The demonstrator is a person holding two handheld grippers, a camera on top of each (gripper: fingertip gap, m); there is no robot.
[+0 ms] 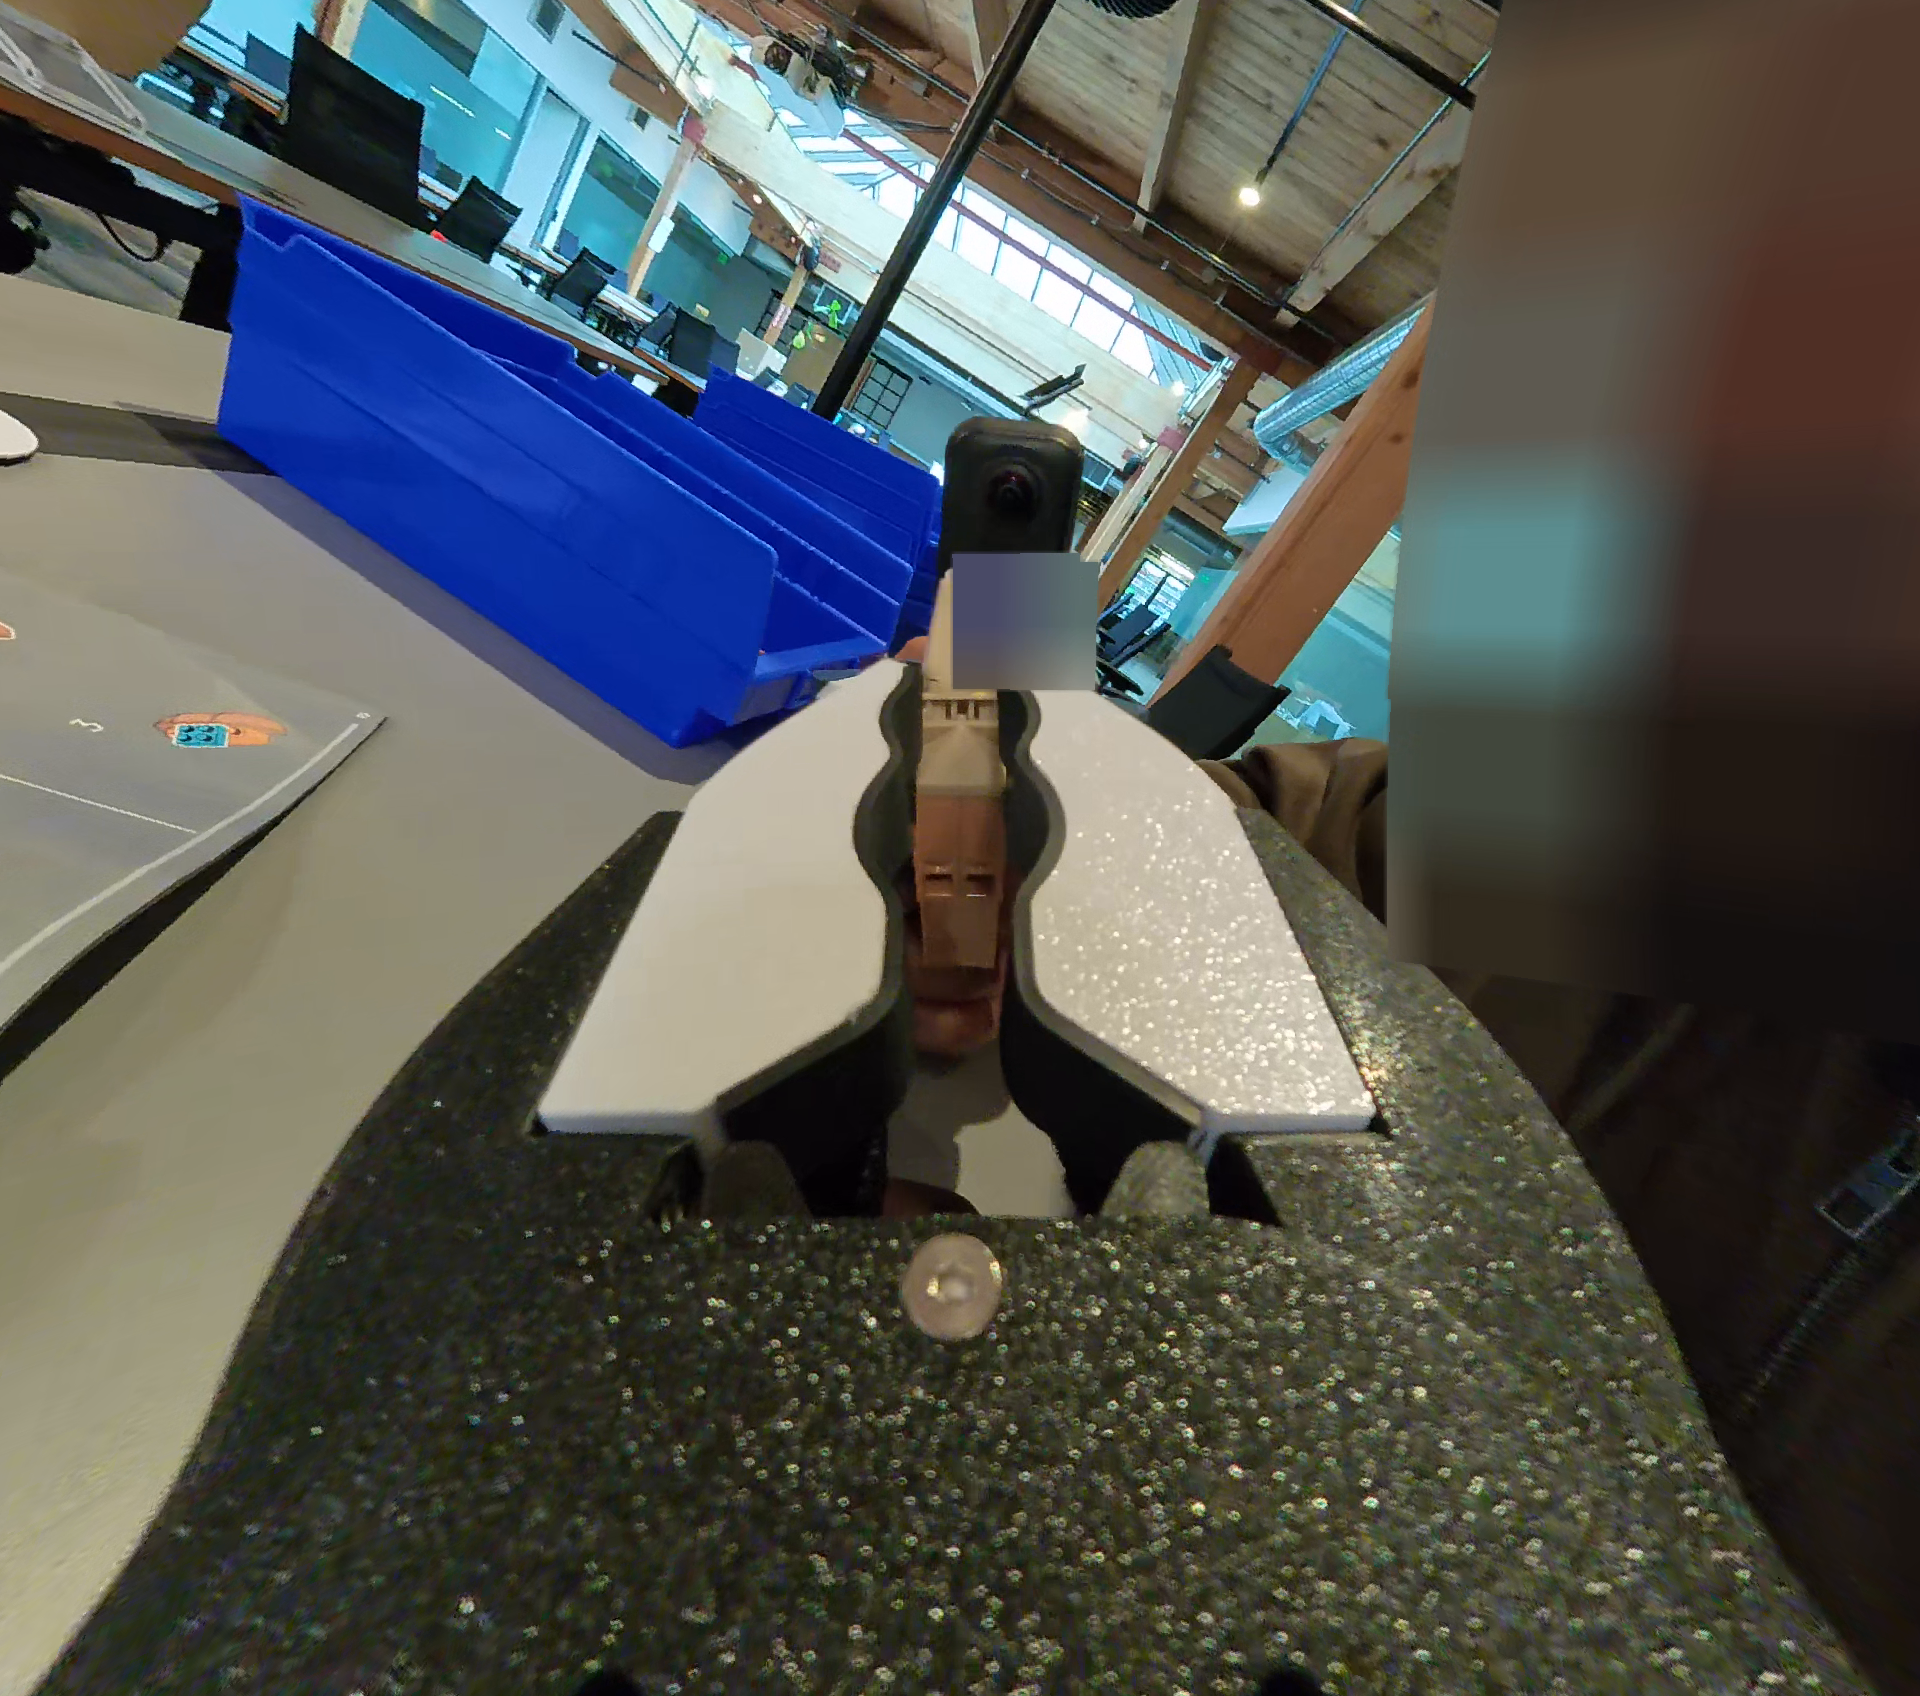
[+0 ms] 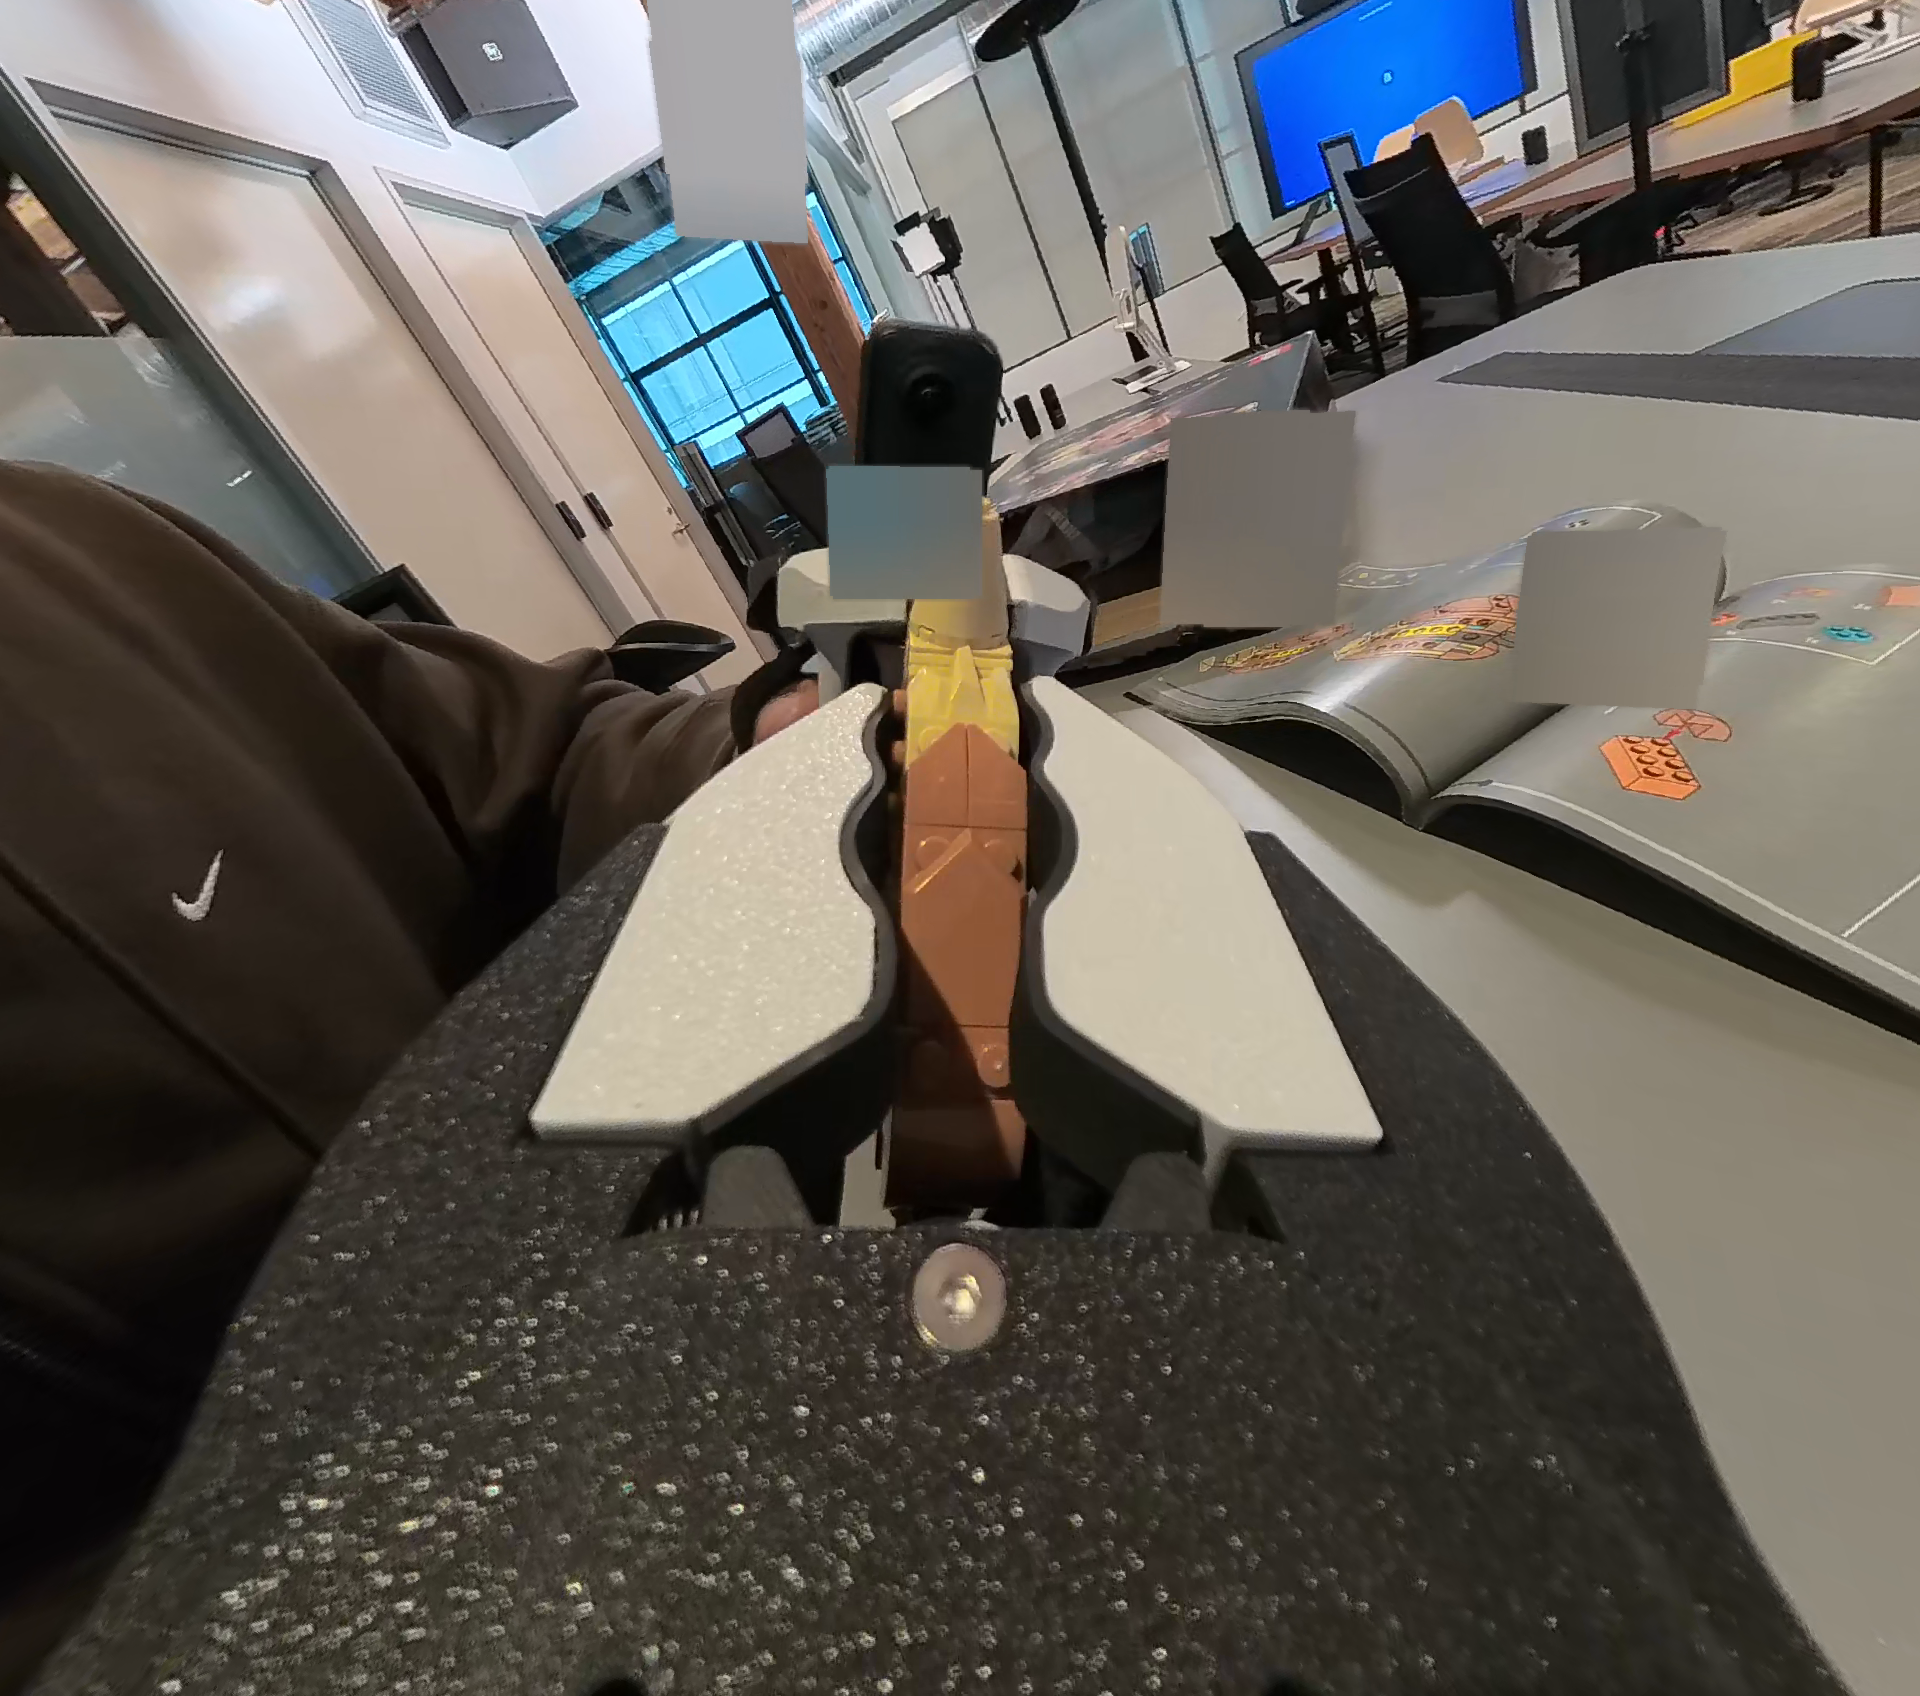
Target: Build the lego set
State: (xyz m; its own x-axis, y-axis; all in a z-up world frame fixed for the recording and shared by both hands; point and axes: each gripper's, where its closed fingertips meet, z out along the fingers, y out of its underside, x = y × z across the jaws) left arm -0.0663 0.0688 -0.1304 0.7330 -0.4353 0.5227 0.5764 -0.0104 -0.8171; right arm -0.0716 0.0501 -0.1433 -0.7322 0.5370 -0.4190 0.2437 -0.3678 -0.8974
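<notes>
Between both tongs, left (image 1: 961,711) and right (image 2: 961,711), you clamp one brick assembly (image 2: 961,898); uneven pressing could split it.

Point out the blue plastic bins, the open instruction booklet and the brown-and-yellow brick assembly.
Blue plastic bins (image 1: 499,483): left wrist view, near side wall.
Open instruction booklet (image 2: 1621,805): right wrist view, right page.
Brown-and-yellow brick assembly (image 2: 961,898): right wrist view, brown middle.

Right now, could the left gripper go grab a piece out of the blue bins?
Probably not yet. The left gripper is shut on the brick assembly, so its jaws are occupied, though the path across the grey table to the blue bins looks clear.
</notes>
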